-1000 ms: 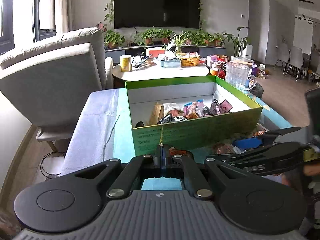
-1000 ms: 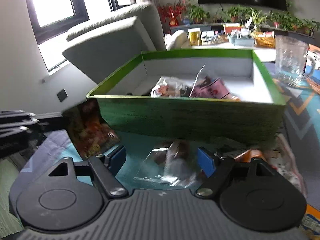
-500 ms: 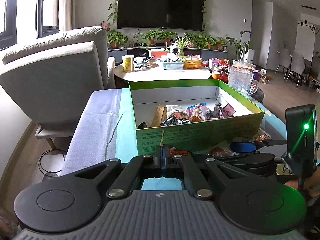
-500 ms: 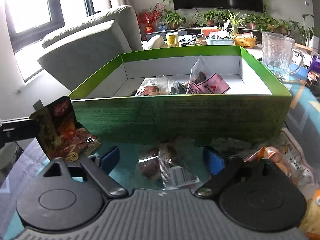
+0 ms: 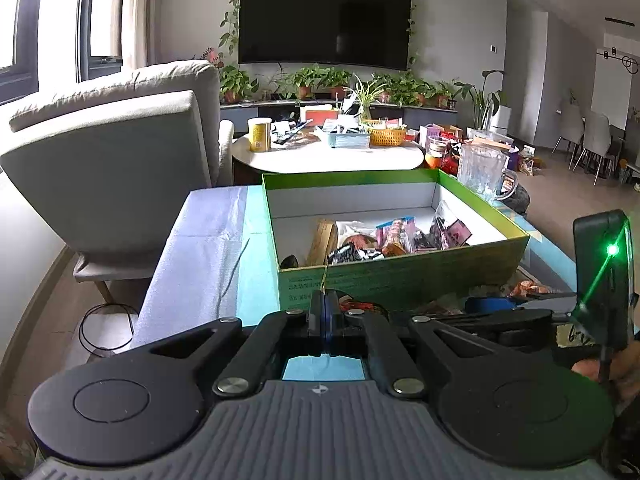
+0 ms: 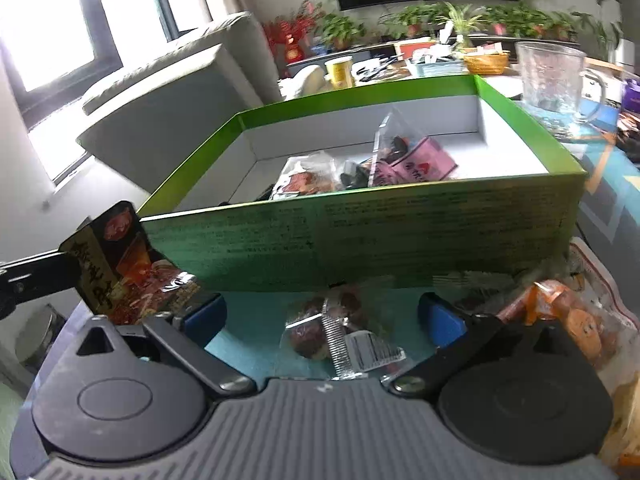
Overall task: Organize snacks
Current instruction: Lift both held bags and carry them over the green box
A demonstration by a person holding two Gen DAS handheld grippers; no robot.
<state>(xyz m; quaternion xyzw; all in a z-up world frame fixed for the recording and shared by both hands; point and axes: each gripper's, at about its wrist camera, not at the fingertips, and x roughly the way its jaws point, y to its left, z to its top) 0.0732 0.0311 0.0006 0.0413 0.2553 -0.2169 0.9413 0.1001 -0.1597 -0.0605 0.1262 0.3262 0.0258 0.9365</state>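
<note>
Worktop (image 5: 208,240): a long surface under a pale cloth with a teal mat; bare cloth lies to the left of the box, so that side is the free lane.
Green box (image 6: 400,236): it stands open on the worktop with several packets already lying on its white floor. Its near wall rises right in front of both tongs, and I judge that rim to be the edge to clear, so anything going in has to be lifted over it, not pushed at it.
Loose snacks (image 6: 568,320): a heap of orange-printed bags crowds the worktop to the right of the right tongs, leaving little room there.
Left tongs (image 5: 325,312): closed flat on the edge of a dark red packet (image 6: 120,264), which hangs off to the left, just short of the box's near corner.
Right tongs (image 6: 320,316): spread wide and gripping nothing, low over the mat.
Clear-wrapped snack (image 6: 332,332): it lies on the teal mat between the blue fingers (image 6: 204,316), touching neither, just in front of the box wall.
Doing it well: I would centre the tongs on the bulky middle, not the crinkly seal, then close gently and lift straight up before going forward.
</note>
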